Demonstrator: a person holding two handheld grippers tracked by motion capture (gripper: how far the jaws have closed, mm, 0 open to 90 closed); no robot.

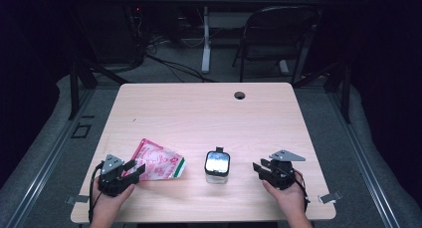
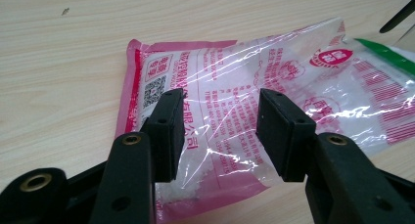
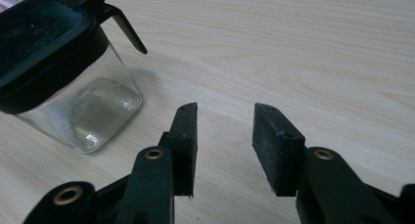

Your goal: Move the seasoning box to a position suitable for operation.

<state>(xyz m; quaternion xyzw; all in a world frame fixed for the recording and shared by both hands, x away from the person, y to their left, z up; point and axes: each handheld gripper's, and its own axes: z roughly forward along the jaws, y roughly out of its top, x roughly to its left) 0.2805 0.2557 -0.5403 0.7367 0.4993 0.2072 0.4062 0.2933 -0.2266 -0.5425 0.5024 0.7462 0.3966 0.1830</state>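
From the high view, your left gripper (image 1: 130,169) sits at the near left edge of the table (image 1: 199,108), its jaws apart and poised at the near corner of the pink-printed plastic pouch (image 1: 158,161), which lies flat, pointing toward the middle. Just to its right stands the clear square jar (image 1: 217,167) with a black lid, upright. Your right gripper (image 1: 260,169) rests near the jar's right side, apart from it, jaws spread on nothing.

In the left gripper view, the pads straddle the pouch (image 2: 254,101) above its sealed pink edge; whether they touch the film I cannot tell, but nothing is pinched yet. White granules seem to gather at the near corner. Come down low, take the flat seam rather than the loose crinkled film, and close firmly so it doesn't slip.

In the right gripper view, the jar (image 3: 73,87) stands off to the left of your open jaws, its lid tab (image 3: 122,26) pointing outward. Line up square with the glass walls before steadying it; a slanted grip could tip it.
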